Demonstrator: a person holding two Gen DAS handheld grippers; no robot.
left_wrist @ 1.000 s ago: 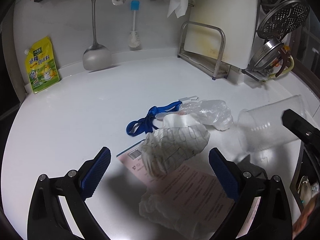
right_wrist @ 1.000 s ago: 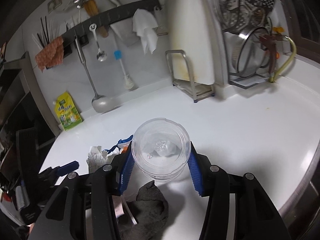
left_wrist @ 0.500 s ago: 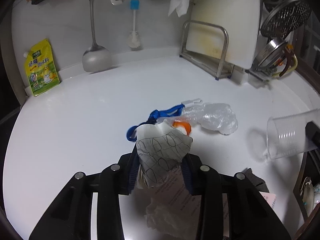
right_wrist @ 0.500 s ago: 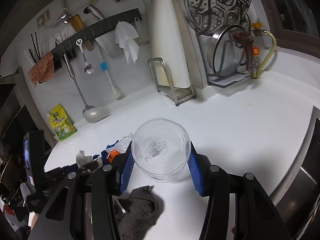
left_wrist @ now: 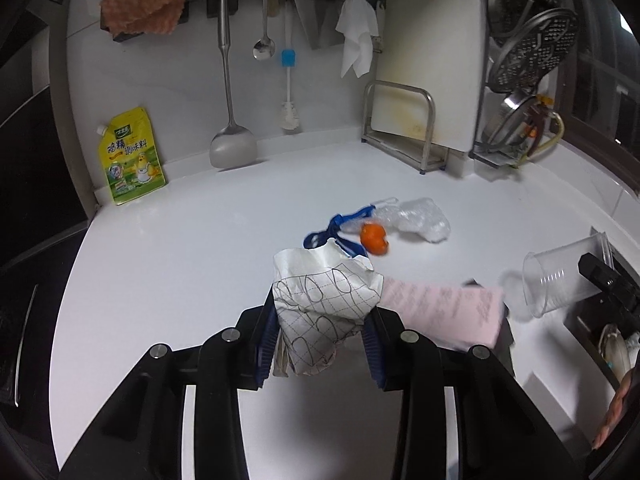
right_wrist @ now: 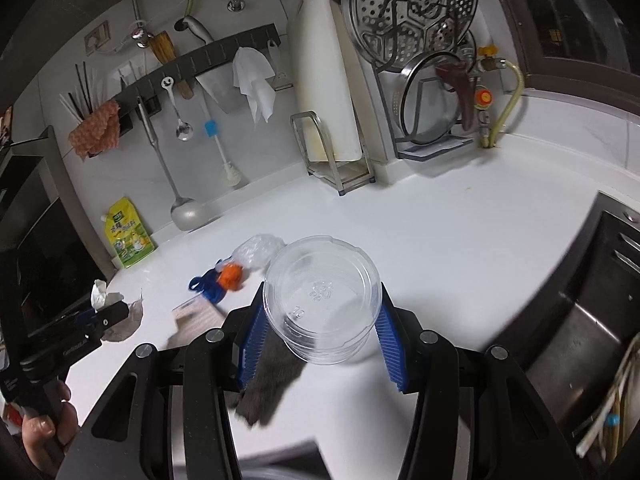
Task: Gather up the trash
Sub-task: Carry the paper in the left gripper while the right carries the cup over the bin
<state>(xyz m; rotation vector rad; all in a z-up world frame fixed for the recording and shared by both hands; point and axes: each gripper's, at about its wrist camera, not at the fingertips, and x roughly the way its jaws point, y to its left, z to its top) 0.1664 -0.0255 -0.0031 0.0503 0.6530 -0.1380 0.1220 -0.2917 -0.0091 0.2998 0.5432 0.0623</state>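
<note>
My left gripper (left_wrist: 320,340) is shut on a crumpled patterned paper wrapper (left_wrist: 324,300) and holds it above the white counter (left_wrist: 200,248). My right gripper (right_wrist: 320,344) is shut on a clear plastic cup (right_wrist: 322,300), held with its mouth toward the camera; the cup also shows in the left wrist view (left_wrist: 560,280). On the counter lie a pink paper sheet (left_wrist: 440,308), an orange peel piece (left_wrist: 374,238), a blue strap (left_wrist: 340,228), a clear plastic bag (left_wrist: 420,220) and a grey cloth (right_wrist: 272,376). The left gripper with the wrapper shows in the right wrist view (right_wrist: 104,312).
A yellow seasoning pouch (left_wrist: 130,156) leans on the back wall. A ladle (left_wrist: 232,144) and a brush (left_wrist: 288,80) hang there. A cutting board in a metal rack (left_wrist: 420,100) and steamer trays (left_wrist: 532,52) stand at the back right. A steel sink (right_wrist: 580,340) lies right.
My left gripper closed on the patterned wrapper and lifted it off the counter, uncovering the orange peel. My right gripper, still holding the cup, rose and pulled back to the right.
</note>
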